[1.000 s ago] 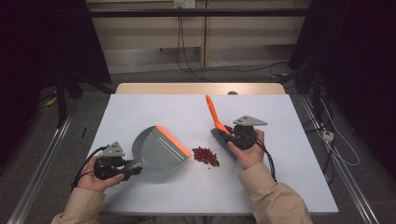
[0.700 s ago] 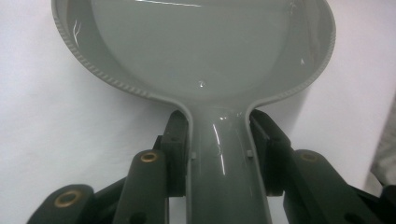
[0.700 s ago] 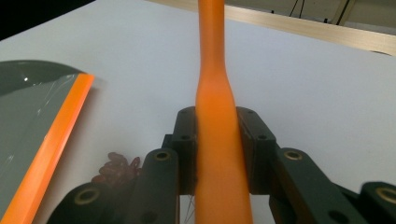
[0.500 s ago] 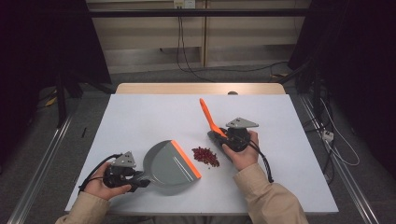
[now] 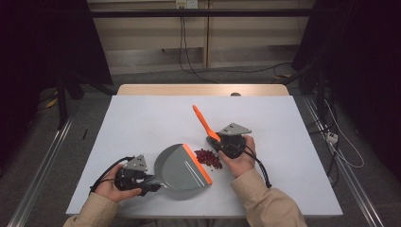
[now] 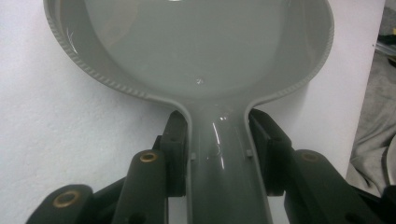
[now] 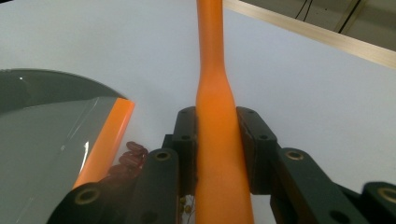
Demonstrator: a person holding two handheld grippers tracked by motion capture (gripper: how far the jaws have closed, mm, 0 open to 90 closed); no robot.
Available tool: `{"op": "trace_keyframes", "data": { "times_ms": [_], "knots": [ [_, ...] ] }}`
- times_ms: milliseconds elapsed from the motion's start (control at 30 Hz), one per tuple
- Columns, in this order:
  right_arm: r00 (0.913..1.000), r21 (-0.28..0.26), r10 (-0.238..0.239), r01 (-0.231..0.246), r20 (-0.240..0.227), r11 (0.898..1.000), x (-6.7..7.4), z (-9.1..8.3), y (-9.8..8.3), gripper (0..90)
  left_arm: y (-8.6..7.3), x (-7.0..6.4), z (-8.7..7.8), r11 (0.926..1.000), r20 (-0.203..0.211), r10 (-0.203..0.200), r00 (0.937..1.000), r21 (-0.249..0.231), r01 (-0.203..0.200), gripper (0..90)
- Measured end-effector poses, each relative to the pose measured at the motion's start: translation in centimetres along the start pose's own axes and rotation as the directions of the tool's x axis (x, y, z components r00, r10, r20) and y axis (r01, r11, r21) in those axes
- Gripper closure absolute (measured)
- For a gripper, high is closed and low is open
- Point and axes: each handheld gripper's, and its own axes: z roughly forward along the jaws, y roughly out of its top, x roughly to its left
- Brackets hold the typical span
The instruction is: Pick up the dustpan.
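Dustpan [image 5: 182, 165] shifted nearer beans [image 5: 208, 158]

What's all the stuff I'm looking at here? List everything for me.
dustpan: one, grey with an orange front lip, lying on the table's near left.
brush: one, with an orange handle, standing slanted just right of the beans.
beans: one small heap, dark red, on the table against the dustpan's lip.
table: one, white top with a wooden far edge.
cables: several, black, on the floor behind.
left gripper: one, black, shut on the dustpan's handle.
right gripper: one, black, shut on the brush handle.
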Motion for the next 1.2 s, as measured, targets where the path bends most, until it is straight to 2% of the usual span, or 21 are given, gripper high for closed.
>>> {"op": "trace_keyframes", "data": {
  "times_ms": [133,233,333,533,667,700,800,867,1000,1067,1200],
  "knots": [
    [1.0,0.001,0.005,-0.005,-0.002,1.0,-0.3,-0.1,0.0,70.8,-0.1,0.0,0.2,0.9998,-0.001,0.014,0.9999,0.017,-0.014,61.4],
    [1.0,0.006,0.008,-0.008,-0.005,1.0,-0.5,-0.2,0.0,70.0,-0.1,-0.1,0.0,1.0,-0.002,0.004,1.0,0.004,-0.004,55.5],
    [0.9998,0.012,0.015,-0.015,-0.01,1.0,-0.8,-0.5,0.0,66.8,-0.3,-0.1,-0.1,1.0,-0.008,0.0,1.0,0.008,0.0,54.5],
    [0.9998,0.051,0.008,-0.007,-0.02,0.999,-1.1,-1.2,-0.4,65.3,-0.3,-0.3,0.0,0.9998,-0.006,0.008,1.0,0.018,-0.008,55.6],
    [0.9992,0.072,-0.004,0.006,-0.039,0.997,-1.2,-1.3,-0.7,71.2,-0.4,-0.2,-0.2,0.9999,-0.008,0.001,1.0,0.015,-0.001,58.9],
    [0.9996,0.074,-0.01,0.012,-0.028,0.997,-1.2,-1.3,-0.7,71.3,-0.4,-0.1,-0.3,0.9999,-0.01,-0.001,0.9999,0.012,0.001,59.5],
    [0.9998,0.061,-0.021,0.021,-0.002,0.998,-1.0,-1.3,-0.8,71.4,-0.4,-0.1,-0.5,1.0,-0.008,0.0,1.0,0.009,0.0,60.8],
    [0.9967,0.051,-0.064,0.062,0.049,0.997,-0.7,-1.2,-0.9,71.5,-0.4,-0.1,-0.4,0.9999,-0.009,-0.006,0.9999,0.008,0.006,61.7],
    [0.9984,0.012,-0.042,0.042,0.039,0.999,0.2,-1.0,-1.3,71.6,-0.2,-0.1,-0.4,0.9998,-0.013,-0.004,0.9999,0.019,0.004,62.3],
    [0.9975,0.008,-0.062,0.062,0.035,0.998,0.9,-0.9,-1.3,71.6,-0.2,-0.1,-0.4,0.9998,-0.011,0.0,0.9999,0.02,0.0,62.4],
    [0.9981,-0.004,-0.053,0.053,0.032,0.999,1.6,-0.8,-1.5,71.6,-0.1,0.0,-0.4,0.9998,0.0,0.001,1.0,0.021,-0.001,62.4]
  ]
}}
